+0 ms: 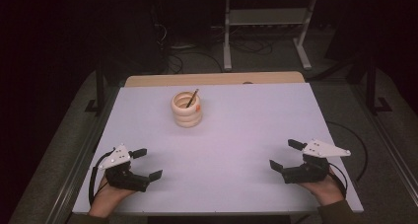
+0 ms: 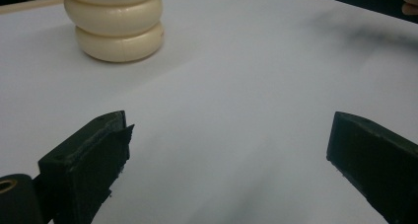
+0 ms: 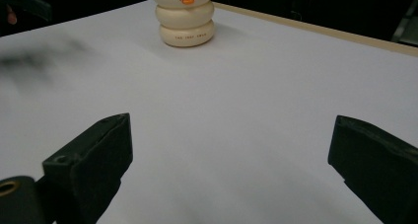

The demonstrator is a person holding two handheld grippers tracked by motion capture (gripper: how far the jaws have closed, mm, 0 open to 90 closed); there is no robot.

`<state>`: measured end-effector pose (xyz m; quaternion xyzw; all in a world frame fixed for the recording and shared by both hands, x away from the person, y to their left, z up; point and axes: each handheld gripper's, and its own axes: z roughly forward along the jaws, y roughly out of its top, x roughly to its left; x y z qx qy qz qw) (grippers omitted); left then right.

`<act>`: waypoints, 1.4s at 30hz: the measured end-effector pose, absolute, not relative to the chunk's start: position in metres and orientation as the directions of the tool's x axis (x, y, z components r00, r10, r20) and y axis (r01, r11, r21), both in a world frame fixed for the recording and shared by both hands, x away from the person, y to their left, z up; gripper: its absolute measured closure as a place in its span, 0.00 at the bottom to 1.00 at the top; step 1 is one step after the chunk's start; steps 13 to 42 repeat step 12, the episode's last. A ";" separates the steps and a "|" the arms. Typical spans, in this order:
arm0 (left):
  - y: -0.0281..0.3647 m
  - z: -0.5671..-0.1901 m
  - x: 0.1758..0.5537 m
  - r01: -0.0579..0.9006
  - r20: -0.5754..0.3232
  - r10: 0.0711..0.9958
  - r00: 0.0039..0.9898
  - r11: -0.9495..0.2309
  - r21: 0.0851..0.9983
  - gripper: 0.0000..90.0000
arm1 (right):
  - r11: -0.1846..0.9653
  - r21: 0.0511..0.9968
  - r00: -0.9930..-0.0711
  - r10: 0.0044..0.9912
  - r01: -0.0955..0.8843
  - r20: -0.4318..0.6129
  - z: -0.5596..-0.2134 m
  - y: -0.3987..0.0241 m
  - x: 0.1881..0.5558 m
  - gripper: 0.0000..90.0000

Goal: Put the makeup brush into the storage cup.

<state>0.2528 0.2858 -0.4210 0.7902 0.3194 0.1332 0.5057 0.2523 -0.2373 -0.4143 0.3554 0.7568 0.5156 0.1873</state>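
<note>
While I am holding both grippers low over the near edge of the white table [image 1: 246, 135], my left gripper [image 1: 148, 164] is sitting at the near left corner with its jaws spread wide and nothing between them. My right gripper [image 1: 285, 155] is sitting at the near right corner, jaws likewise wide apart and empty. Both are pointing inward toward the cream ringed pot [image 1: 187, 109], which is standing upright well apart from them toward the far middle, with a thin stick [image 1: 192, 98] leaning inside it.
</note>
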 end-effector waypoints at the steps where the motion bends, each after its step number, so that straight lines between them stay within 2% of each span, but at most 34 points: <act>1: 0.285 -0.422 0.253 0.369 -0.114 0.637 0.762 -0.283 0.885 0.02 | 0.216 0.914 -0.677 0.732 0.344 0.082 -0.414 -0.237 0.252 0.03; 42: 0.286 -0.422 0.255 0.365 -0.110 0.634 0.765 -0.286 0.886 0.02 | 0.230 0.912 -0.683 0.727 0.340 0.072 -0.416 -0.235 0.252 0.03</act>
